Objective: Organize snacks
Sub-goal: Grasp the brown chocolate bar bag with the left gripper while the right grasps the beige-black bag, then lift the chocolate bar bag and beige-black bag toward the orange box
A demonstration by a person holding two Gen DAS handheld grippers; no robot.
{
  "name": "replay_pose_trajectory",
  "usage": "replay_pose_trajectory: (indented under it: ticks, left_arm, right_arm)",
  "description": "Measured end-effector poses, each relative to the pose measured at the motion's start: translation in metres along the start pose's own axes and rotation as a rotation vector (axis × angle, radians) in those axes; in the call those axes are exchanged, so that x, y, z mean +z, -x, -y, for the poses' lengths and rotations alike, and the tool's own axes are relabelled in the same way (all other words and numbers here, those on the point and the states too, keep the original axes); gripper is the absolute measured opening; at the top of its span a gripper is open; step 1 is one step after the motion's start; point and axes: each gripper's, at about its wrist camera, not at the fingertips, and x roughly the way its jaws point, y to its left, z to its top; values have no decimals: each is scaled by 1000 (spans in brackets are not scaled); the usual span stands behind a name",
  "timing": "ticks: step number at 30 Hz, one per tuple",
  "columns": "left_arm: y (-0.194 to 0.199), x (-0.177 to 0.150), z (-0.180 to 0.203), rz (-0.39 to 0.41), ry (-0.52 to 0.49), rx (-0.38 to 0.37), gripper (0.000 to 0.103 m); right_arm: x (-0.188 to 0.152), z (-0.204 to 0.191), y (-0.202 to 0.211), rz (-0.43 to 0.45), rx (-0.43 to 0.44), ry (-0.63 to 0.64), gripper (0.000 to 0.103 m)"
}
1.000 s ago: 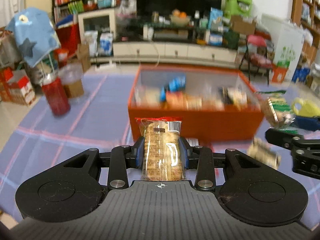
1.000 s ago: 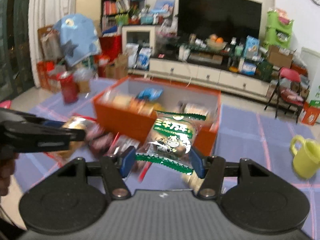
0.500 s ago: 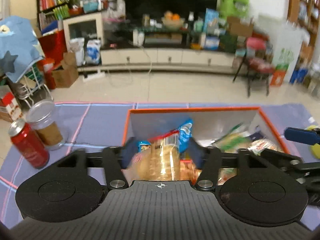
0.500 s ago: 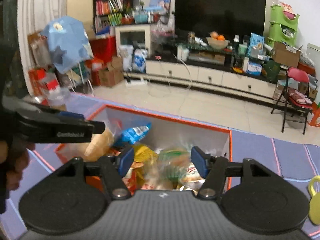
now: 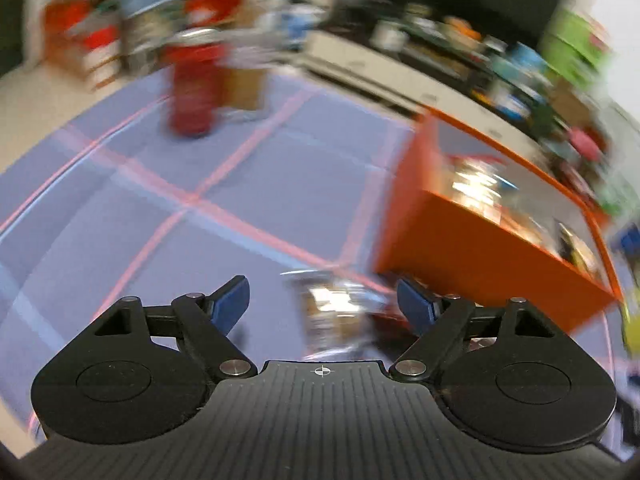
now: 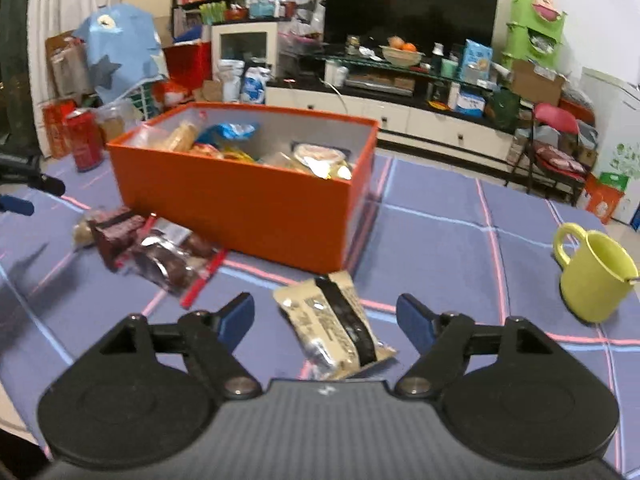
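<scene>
Left gripper (image 5: 323, 304) stands with its jaws wide apart, having just been opening; a blurred snack packet (image 5: 340, 316) lies on the cloth between the blue pads, untouched by either. Motion blur smears this view. Under it lies a purple tablecloth (image 5: 120, 200) crossed by pink lines, with one red can (image 5: 192, 92) standing far back and one orange box (image 5: 472, 256) of snacks to the right. Which way the packet runs cannot be told.

Right gripper (image 6: 325, 318) is likewise spread, its jaws having just been opening, and grips nothing. One beige snack bar (image 6: 336, 322) with a black band lies flat on the same cloth between the pads, clear of both, its long axis running from far left to near right. Two dark wrapped snacks (image 6: 152, 248) lie beside the box's near left corner. One yellow-green mug (image 6: 596, 276) stands at the right, handle to the left. Behind is a cluttered living room with one dark television (image 6: 412, 4) over a low white cabinet (image 6: 400, 112).
</scene>
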Motion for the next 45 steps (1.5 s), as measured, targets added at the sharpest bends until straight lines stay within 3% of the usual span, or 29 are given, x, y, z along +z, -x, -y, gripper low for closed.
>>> replay_pose_trajectory:
  ticks: [2, 4, 7, 10, 14, 18, 21, 23, 27, 30, 31, 45]
  left_arm:
    - [-12, -4, 24, -4, -177, -27, 86]
    - [-25, -14, 45, 1, -316, -4, 82]
    - [-41, -24, 64, -23, -411, -11, 74]
    - [-53, -24, 68, -54, -413, -39, 70]
    - [-64, -28, 70, -63, -444, -13, 64]
    - [-72, -32, 69, -93, -456, -8, 69]
    - [-75, -31, 63, -105, -404, -29, 71]
    - [-75, -27, 61, -106, -382, -30, 64]
    - [-72, -28, 65, -114, -393, -24, 60]
    - [-70, -27, 66, -122, -391, -30, 45]
    - [-69, -27, 66, -128, -393, -33, 44]
    - [-42, -31, 64, -109, -368, -55, 44]
  right_arm:
    - [-3, 1, -6, -4, 5, -3, 79]
    - [-7, 3, -12, -11, 22, 8, 79]
    - [-13, 4, -19, -12, 16, 43, 79]
    - [-16, 8, -29, -27, 37, 45, 81]
    - [-16, 11, -44, -56, 64, 63, 83]
    - [-16, 13, -62, -97, 99, 30, 85]
    - [-21, 13, -70, -123, 107, 12, 85]
    - [-21, 13, -68, -134, 107, 7, 82]
    - [-20, 13, -64, -149, 99, -29, 76]
    - [-20, 10, -60, -145, 84, -27, 56]
    - [-20, 8, -59, -147, 81, -24, 55]
    - [-20, -7, -52, -168, 73, -21, 54]
